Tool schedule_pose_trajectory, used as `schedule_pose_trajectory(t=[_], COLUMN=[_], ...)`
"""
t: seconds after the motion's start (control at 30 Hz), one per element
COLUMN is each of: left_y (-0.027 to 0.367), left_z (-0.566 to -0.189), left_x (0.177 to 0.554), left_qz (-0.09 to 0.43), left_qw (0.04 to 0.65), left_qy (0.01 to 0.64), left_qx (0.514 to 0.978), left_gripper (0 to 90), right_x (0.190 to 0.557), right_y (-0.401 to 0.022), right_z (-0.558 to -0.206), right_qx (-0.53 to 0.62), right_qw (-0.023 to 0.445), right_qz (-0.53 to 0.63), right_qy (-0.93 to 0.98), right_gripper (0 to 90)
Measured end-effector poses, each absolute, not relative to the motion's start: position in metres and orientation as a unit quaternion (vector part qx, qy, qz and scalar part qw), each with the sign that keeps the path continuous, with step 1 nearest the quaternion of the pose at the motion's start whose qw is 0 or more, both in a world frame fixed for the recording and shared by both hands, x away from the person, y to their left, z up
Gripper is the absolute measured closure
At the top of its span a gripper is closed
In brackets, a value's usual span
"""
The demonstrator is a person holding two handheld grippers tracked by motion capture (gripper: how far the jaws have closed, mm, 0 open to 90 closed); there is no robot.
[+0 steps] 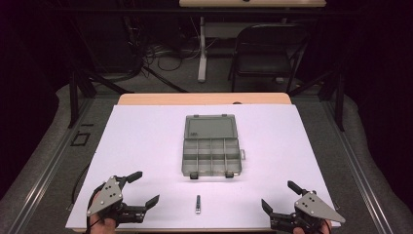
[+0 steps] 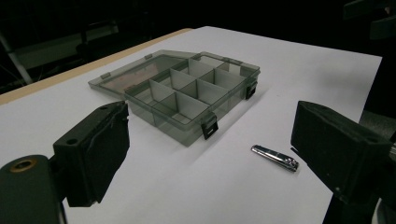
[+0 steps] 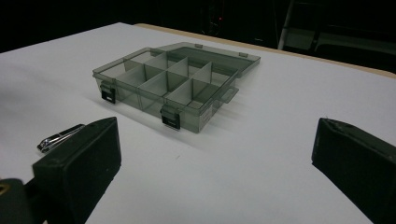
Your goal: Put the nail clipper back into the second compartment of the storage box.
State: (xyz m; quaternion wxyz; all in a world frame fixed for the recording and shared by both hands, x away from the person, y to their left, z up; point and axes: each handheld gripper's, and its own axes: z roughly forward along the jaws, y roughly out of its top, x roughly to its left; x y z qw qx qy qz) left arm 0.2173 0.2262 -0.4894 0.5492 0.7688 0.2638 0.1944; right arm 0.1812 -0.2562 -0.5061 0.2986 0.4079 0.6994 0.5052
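Nearest the camera, two hand-held grippers sit at the near edge of the white table top (image 1: pixel 146 146), one at each corner. Between them, just in front of the organizer box (image 1: pixel 212 145), lies a small metal nail clipper (image 1: pixel 198 204). Its long axis runs straight toward the box and away from the person, and the high view is too small to tell which end is the cutting one. From the box's front latches, the clipper is near but clearly apart, roughly in line with the left latch.

Left of the clipper, the left gripper (image 1: pixel 146 189) stands with its jaws wide apart and nothing between them. Right of the clipper, the right gripper (image 1: pixel 278 195) is likewise spread wide and holding nothing. The box lies open, its lid folded flat on the far side, its compartments bare.
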Motion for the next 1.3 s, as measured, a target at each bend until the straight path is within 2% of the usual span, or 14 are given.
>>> schedule_pose_trajectory(t=[0.3,0.57,1.3], left_y=[0.222,0.214,0.175], left_z=[-0.483,-0.479,-0.463], left_x=[0.212,0.213,0.232], left_qz=[0.171,0.156,0.096], left_qw=[0.57,0.564,0.518], left_qy=[0.264,0.267,0.279], left_qx=[0.759,0.766,0.803], left_gripper=[11.7,11.7,11.7], right_x=[0.18,0.18,0.18], right_y=[-0.252,-0.252,-0.249], right_z=[-0.506,-0.506,-0.508], right_qx=[0.404,0.408,0.406], right_qw=[0.297,0.297,0.291], right_qz=[0.501,0.5,0.497], right_qy=[0.705,0.704,0.71], right_gripper=[1.9,2.5,3.0])
